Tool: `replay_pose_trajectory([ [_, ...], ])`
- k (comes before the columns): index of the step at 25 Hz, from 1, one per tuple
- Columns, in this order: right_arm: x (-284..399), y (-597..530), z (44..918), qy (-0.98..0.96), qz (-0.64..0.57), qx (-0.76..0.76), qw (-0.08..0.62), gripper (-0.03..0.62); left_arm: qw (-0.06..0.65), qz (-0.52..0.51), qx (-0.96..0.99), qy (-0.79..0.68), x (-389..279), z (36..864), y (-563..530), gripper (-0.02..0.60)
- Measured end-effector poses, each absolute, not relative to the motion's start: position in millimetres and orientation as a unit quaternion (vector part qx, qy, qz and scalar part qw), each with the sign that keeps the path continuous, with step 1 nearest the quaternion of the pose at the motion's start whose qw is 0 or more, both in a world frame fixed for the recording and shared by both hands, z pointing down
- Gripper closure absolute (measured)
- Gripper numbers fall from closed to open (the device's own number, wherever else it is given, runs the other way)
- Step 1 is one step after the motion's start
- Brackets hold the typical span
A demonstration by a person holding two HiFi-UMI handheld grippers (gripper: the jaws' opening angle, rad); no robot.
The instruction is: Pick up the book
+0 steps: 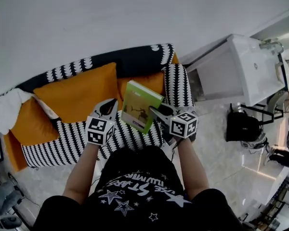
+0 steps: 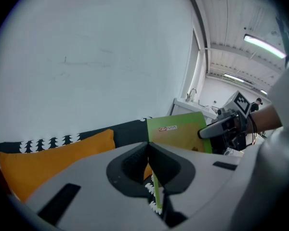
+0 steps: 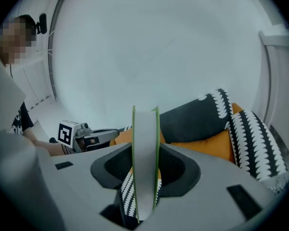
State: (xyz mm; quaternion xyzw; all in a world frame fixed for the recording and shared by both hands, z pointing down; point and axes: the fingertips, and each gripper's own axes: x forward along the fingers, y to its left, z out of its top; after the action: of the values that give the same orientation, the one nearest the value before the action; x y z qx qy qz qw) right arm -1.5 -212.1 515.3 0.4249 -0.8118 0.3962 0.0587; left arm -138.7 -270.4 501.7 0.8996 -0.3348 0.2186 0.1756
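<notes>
The book (image 1: 140, 106) is pinched along opposite edges by the left gripper (image 2: 151, 161) and right gripper (image 3: 145, 150), clear above the sofa (image 1: 70, 134) seat.

Head camera looks steeply down; gripper cameras share the book (image 2: 176, 131)

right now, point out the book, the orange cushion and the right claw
book (image 1: 140, 107), head view, green cover
orange cushion (image 1: 77, 90), head view, its middle
right claw (image 1: 156, 112), head view, tips gripping book

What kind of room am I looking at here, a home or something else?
Likely a living-room corner, perhaps staged: a black-and-white patterned sofa, orange cushions on it, and a white cabinet beside it.
</notes>
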Motion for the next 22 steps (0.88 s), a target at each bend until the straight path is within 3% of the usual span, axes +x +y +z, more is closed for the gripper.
replay_pose_trajectory([
  [22,20.6,-197.6,437.0,-0.827,0.345,0.443,0.023,0.439,0.138,0.178,0.908,-0.352,-148.7,432.0,-240.8,0.574],
])
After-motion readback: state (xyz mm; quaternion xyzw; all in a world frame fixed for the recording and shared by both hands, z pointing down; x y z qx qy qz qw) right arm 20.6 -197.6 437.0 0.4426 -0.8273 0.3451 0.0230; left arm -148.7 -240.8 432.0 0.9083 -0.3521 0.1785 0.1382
